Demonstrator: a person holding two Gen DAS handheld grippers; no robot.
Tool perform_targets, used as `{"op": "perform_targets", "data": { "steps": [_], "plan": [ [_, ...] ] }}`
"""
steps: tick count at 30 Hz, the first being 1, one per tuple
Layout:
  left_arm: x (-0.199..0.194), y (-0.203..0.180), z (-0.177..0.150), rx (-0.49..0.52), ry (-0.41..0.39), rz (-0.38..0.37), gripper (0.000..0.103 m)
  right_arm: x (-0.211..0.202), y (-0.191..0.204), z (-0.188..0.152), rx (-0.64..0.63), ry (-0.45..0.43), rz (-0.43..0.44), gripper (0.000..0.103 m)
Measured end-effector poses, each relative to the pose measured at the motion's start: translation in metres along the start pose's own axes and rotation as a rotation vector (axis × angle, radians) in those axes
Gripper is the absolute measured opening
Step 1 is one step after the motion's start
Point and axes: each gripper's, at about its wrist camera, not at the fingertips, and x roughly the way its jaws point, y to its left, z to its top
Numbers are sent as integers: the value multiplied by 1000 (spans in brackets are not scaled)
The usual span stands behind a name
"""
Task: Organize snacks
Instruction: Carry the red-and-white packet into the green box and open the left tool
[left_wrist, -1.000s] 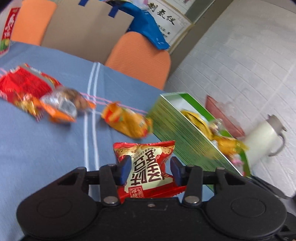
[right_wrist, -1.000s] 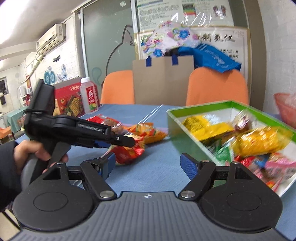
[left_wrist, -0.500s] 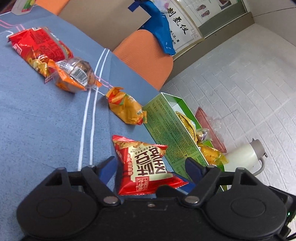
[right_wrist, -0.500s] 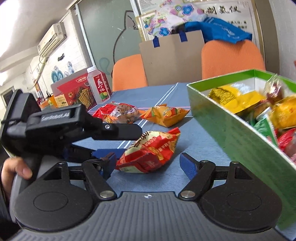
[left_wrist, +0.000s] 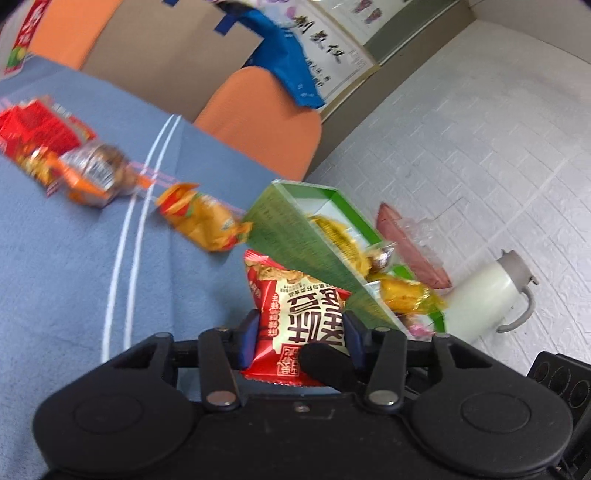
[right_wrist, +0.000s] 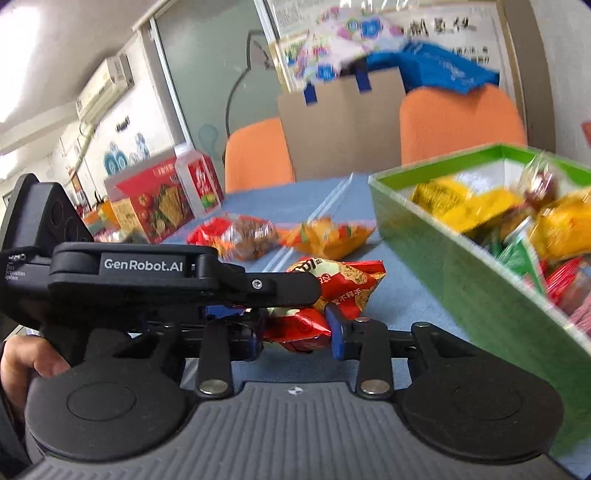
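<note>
On the blue tablecloth (left_wrist: 66, 266), the left gripper (left_wrist: 301, 338) and the right gripper (right_wrist: 297, 334) have both just closed their jaws and now pinch the same red snack packet (left_wrist: 299, 317) from its sides, just beside the green snack box (right_wrist: 476, 291) holding other wrapped snacks.

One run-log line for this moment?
left gripper: jaws closing on red snack packet | right gripper: jaws closing on same packet | green box: beside, part-filled

Glossy foil packet (left_wrist: 300, 314), matt cloth tablecloth (left_wrist: 55, 266)
</note>
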Motion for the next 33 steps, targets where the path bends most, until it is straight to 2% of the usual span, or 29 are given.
{"op": "perform_targets", "data": {
  "steps": [7,11,14,19,29,30,31,32,33],
  "plan": [
    [8,-54,23,114,-37,-97,50,-40,-5,26,-38,-164,-65,58],
    [26,-79,37,158,-38,-133,51,-48,-23,42,-44,-216,-99,58],
    [46,-90,50,154,-28,-156,51,-47,-38,57,-49,-242,-127,57],
    [85,-94,69,152,-14,-167,51,-33,-71,73,-39,-258,-152,56],
    [145,-73,91,82,11,-139,52,2,-115,92,-26,-184,-179,54],
    [148,-72,92,83,13,-127,65,6,-117,92,-20,-176,-184,53],
    [150,-72,92,87,11,-97,74,11,-120,93,-19,-163,-196,53],
    [150,-71,93,92,1,-70,100,14,-122,93,-11,-130,-210,60],
    [146,-70,92,94,-7,-56,103,14,-124,93,0,-116,-210,70]
  ]
}}
